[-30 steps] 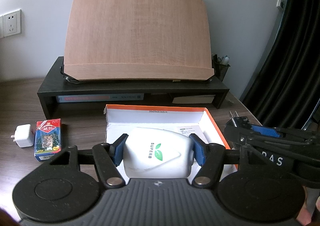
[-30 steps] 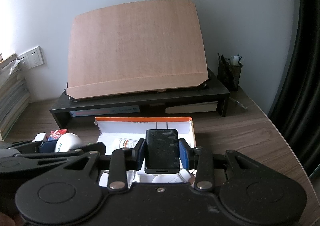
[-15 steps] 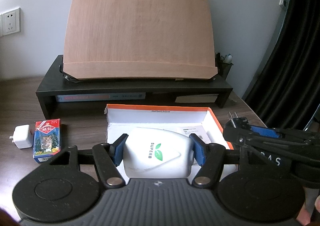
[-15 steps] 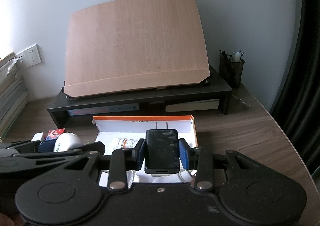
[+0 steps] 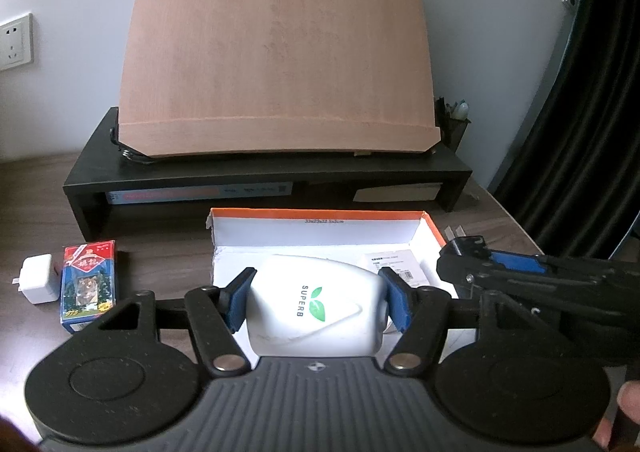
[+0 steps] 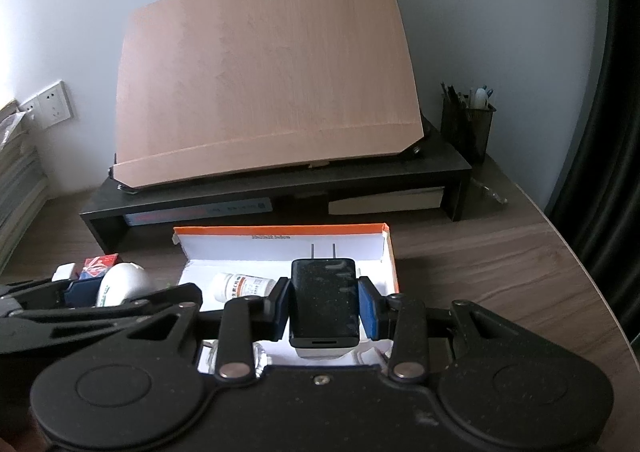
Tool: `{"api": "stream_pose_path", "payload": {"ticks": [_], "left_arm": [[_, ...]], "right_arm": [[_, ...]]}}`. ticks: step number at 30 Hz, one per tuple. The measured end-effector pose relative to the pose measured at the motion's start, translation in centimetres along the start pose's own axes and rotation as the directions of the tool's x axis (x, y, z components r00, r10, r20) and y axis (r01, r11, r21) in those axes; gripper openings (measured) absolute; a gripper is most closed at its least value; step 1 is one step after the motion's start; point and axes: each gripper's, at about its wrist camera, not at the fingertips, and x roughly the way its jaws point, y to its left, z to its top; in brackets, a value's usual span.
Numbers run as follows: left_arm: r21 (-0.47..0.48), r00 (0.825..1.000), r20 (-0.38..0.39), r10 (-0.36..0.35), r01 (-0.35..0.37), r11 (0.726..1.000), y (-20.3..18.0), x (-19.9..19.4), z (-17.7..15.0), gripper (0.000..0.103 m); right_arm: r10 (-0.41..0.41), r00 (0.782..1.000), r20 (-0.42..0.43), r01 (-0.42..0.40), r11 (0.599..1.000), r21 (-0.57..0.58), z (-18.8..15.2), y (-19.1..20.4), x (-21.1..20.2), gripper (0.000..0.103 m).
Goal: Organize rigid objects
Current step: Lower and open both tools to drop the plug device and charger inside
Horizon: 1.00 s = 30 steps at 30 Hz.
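Observation:
My left gripper (image 5: 316,302) is shut on a white SUPERB container (image 5: 314,312) and holds it over the near left part of the open orange-edged white box (image 5: 320,217). My right gripper (image 6: 324,306) is shut on a black plug charger (image 6: 325,302) with its two prongs pointing forward, over the box (image 6: 280,230). A white medicine bottle (image 6: 240,286) lies inside the box. The right gripper also shows at the right of the left wrist view (image 5: 520,272), and the left gripper at the left of the right wrist view (image 6: 92,288).
A card pack (image 5: 90,286) and a white charger cube (image 5: 38,278) lie on the wooden table left of the box. Behind stands a black monitor riser (image 5: 264,176) with a tilted wooden board (image 5: 276,76). A pen holder (image 6: 468,128) stands at the right.
Both grippers have risen and tilted a little with their objects still held; the black charger now sits further forward with its prongs showing.

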Motion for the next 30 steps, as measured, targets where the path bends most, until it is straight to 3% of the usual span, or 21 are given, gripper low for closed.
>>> {"api": "stream_pose_path", "payload": {"ticks": [12, 20, 28, 30], "left_arm": [[0.014, 0.999, -0.032, -0.016, 0.017, 1.0, 0.0, 1.7, 0.4, 0.066], [-0.018, 0.996, -0.046, -0.072, 0.071, 0.997, 0.6, 2.7, 0.7, 0.064], [-0.038, 0.991, -0.019, -0.131, 0.131, 0.991, 1.6, 1.5, 0.9, 0.081], [-0.045, 0.992, -0.015, -0.129, 0.128, 0.991, 2.1, 0.9, 0.9, 0.085]], "right_arm": [[-0.002, 0.998, -0.067, 0.005, 0.999, 0.04, 1.0, -1.2, 3.3, 0.044], [-0.036, 0.998, -0.044, 0.038, 0.997, 0.061, 1.4, -1.1, 3.4, 0.045], [-0.087, 0.996, 0.019, 0.084, 0.992, 0.095, 1.7, -0.5, 0.9, 0.055], [-0.092, 0.995, 0.029, 0.089, 0.992, 0.092, 1.8, 0.1, 0.3, 0.062]]}}
